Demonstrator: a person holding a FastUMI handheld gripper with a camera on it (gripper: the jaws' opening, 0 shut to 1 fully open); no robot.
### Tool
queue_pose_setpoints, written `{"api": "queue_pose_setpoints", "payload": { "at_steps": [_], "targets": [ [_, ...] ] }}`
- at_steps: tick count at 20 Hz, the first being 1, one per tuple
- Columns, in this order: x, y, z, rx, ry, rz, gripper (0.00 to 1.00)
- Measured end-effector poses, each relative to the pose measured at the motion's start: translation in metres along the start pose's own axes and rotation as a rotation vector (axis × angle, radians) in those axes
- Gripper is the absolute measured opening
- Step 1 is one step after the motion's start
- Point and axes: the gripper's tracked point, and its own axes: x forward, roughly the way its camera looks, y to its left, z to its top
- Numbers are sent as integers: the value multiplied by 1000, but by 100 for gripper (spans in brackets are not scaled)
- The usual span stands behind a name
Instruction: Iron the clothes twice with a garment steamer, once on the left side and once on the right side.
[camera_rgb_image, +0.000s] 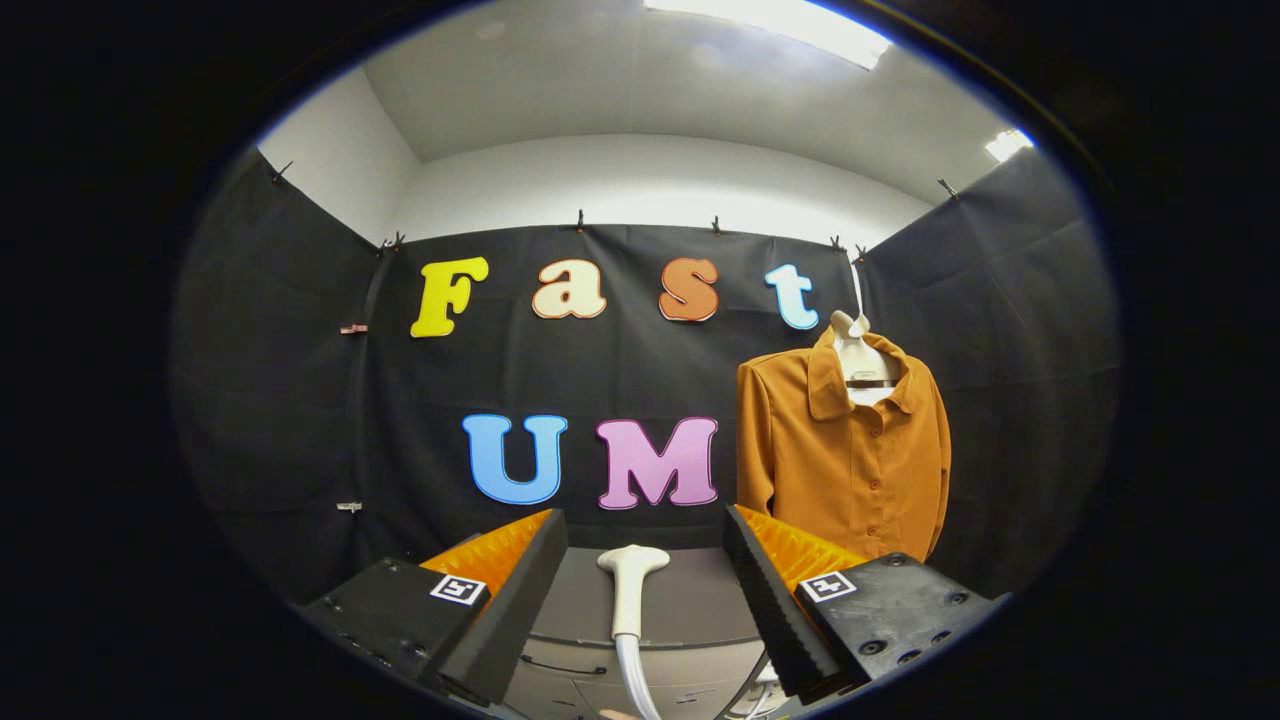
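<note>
An orange button-up shirt (845, 450) hangs on a white hanger (855, 345) against the booth's back wall, beyond the right finger. A white garment steamer head (630, 580) stands upright between my two fingers, its hose (635, 680) trailing down below. My gripper (645, 540) is open, the fingers wide apart on either side of the steamer handle and not touching it.
A grey table top (690, 610) lies under the steamer, with a rounded front edge. Below it I see a pale cabinet front (570, 690). Black cloth walls close in on the left, back and right.
</note>
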Motion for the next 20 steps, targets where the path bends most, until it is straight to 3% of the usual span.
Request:
{"api": "queue_pose_setpoints", "payload": {
  "at_steps": [20],
  "targets": [
    [-2, 44, -34, 3, 88, -60, 98]
  ]
}}
